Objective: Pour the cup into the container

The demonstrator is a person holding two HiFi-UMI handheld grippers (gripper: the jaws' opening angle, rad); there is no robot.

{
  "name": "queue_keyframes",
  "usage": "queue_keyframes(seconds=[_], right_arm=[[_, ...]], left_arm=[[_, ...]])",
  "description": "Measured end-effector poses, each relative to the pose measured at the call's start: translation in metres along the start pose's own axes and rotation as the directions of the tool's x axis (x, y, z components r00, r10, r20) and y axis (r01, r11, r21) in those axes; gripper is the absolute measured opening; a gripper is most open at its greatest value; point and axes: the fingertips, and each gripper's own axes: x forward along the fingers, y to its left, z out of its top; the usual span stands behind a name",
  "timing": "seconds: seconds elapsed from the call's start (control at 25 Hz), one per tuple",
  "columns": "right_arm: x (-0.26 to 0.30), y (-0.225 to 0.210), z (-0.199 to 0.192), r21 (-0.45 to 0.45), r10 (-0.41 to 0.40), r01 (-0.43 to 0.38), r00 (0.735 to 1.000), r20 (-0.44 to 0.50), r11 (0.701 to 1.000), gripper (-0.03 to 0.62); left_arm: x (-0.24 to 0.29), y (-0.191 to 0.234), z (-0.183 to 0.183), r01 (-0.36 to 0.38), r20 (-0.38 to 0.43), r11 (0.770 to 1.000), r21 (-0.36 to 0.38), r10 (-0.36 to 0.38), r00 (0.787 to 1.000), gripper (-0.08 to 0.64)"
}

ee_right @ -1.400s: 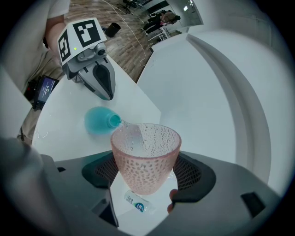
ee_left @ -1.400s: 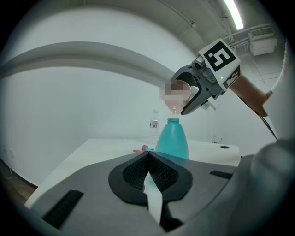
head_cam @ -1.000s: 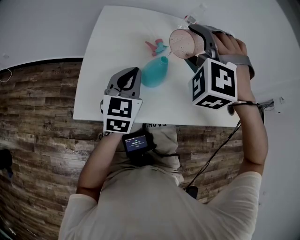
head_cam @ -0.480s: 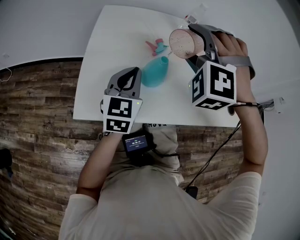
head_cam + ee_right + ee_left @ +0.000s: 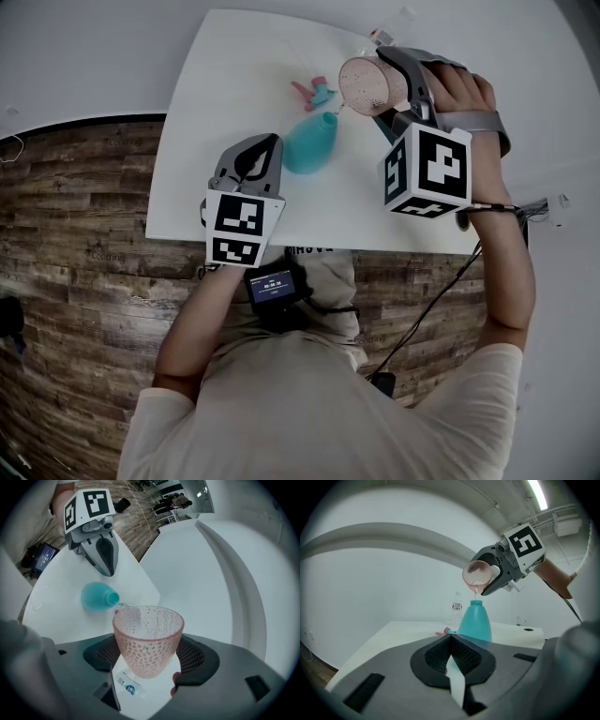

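White table point(image 5: 216, 112) | pink cup point(image 5: 147, 639) in right tongs point(image 5: 149, 654) | over teal container point(image 5: 309, 145)

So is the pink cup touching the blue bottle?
Apart. The left gripper view shows the cup tipped above the bottle, a thin stream bridging the gap.

No words or numbers can be read. The little screen point(image 5: 273, 286) and the water bottle point(image 5: 125, 685) label are too blurry.
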Motion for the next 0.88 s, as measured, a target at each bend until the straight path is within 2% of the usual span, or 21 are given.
queue_keyframes(seconds=[0.88], right_arm=[[-0.007, -0.003, 0.012, -0.099, -0.045, 0.046, 0.999, 0.015, 0.994, 0.367]], left_arm=[[0.0, 0.0, 0.001, 0.0, 0.0, 1.0, 0.0, 0.0, 1.0, 0.01]])
